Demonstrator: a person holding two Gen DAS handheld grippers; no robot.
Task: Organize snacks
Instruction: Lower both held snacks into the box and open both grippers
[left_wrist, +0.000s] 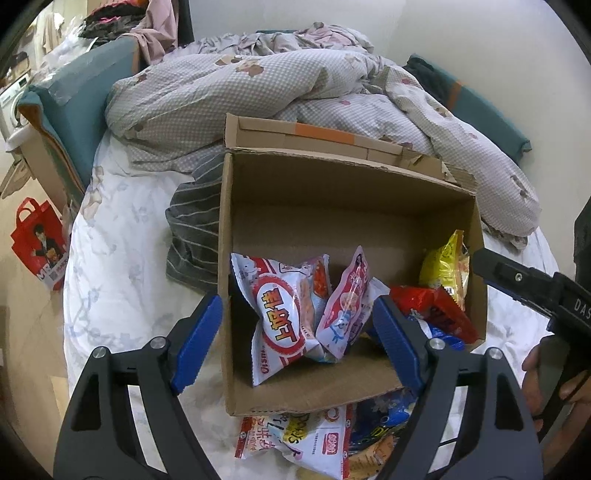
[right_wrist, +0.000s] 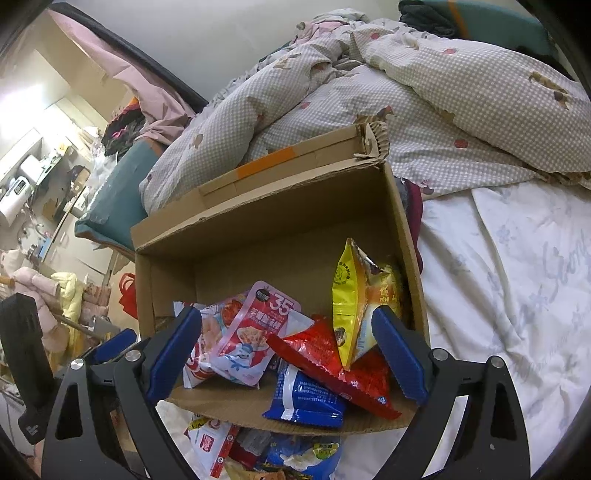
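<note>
- Red tote bag (left_wrist: 37, 243) on the floor left of the bed (left_wrist: 122, 258): letters "MR" show, the rest too small to read.
- Left tool (left_wrist: 299, 343): blue pads spread wide and gripping nothing, angled down over the near edge of the cardboard box (left_wrist: 332, 397), which lies on the bed.
- White-and-red snack bag (left_wrist: 280, 317) inside the box between those pads — large yellow Chinese characters in a red oval, "Oishi" along its lower edge.
- Pink pouch (right_wrist: 251, 343) beside it, marked "35"; smaller print unreadable.
- Red packet (right_wrist: 325, 362) lying over a blue packet (right_wrist: 303, 398); their text is too fine to make out.
- Yellow bag (right_wrist: 354, 302) upright against the box's right wall.
- Right tool (right_wrist: 288, 358): pads apart and empty, tilted down into the box; a hand (left_wrist: 543, 380) grips its handle, stamped "DAS" — cut off.
- Loose snack packets (left_wrist: 314, 439) on the bed before the box, partly hidden beneath it.
</note>
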